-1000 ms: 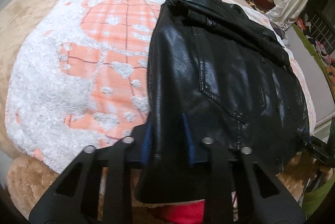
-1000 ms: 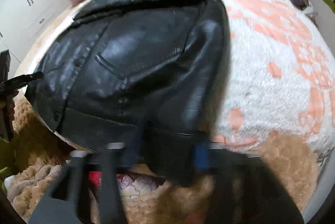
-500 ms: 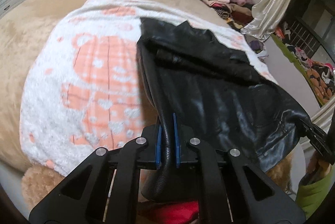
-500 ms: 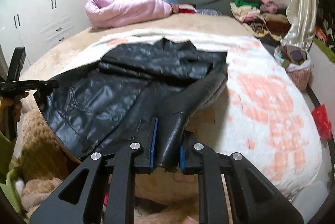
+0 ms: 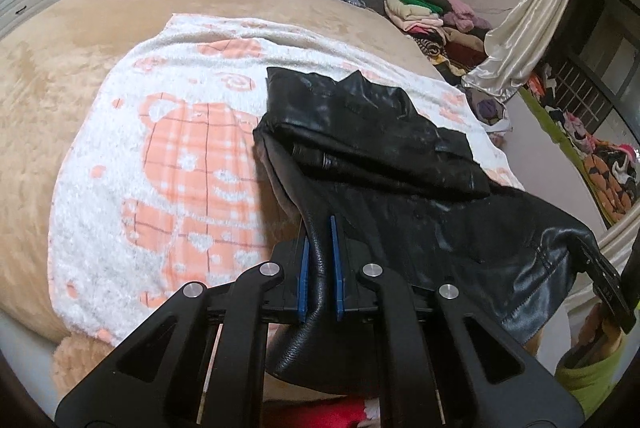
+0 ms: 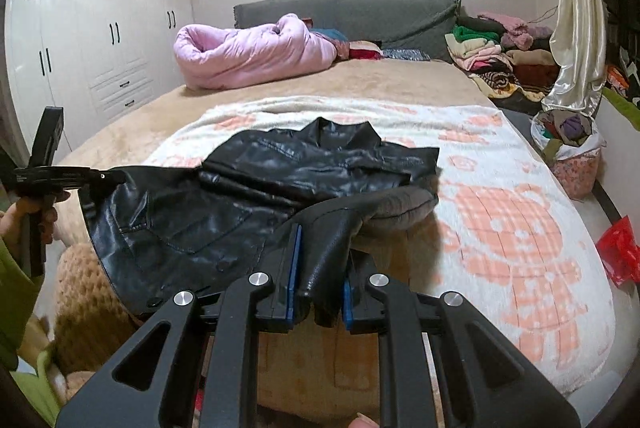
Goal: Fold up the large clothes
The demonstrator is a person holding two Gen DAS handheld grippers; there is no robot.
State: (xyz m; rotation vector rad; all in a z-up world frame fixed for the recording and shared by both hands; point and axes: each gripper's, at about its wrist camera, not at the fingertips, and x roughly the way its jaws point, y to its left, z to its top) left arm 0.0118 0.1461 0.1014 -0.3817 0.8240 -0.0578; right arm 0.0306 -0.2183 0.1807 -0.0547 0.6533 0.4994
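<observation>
A black leather jacket (image 5: 384, 148) lies on a white-and-orange bear blanket (image 5: 160, 164) on the bed, collar end far, hem end lifted off the near edge. My left gripper (image 5: 319, 260) is shut on one hem corner. My right gripper (image 6: 320, 264) is shut on the other hem corner of the jacket (image 6: 256, 188), with grey lining showing in the fold. In the right wrist view the left gripper (image 6: 100, 175) shows at the far left, pinching the jacket's corner. In the left wrist view the right gripper (image 5: 584, 248) shows at the far right.
A pink duvet (image 6: 248, 52) lies by the grey headboard (image 6: 360, 12). Piles of clothes (image 6: 492, 48) sit at the far right beside a cream curtain (image 6: 576, 8). White wardrobes (image 6: 80, 40) stand at the left. A red bag (image 6: 620, 252) and a filled basket (image 6: 568, 148) are beside the bed.
Both grippers closed on the jacket's hem corners and then rose and pulled back toward me. The hem came up off the bed and the jacket stretched out between them.
</observation>
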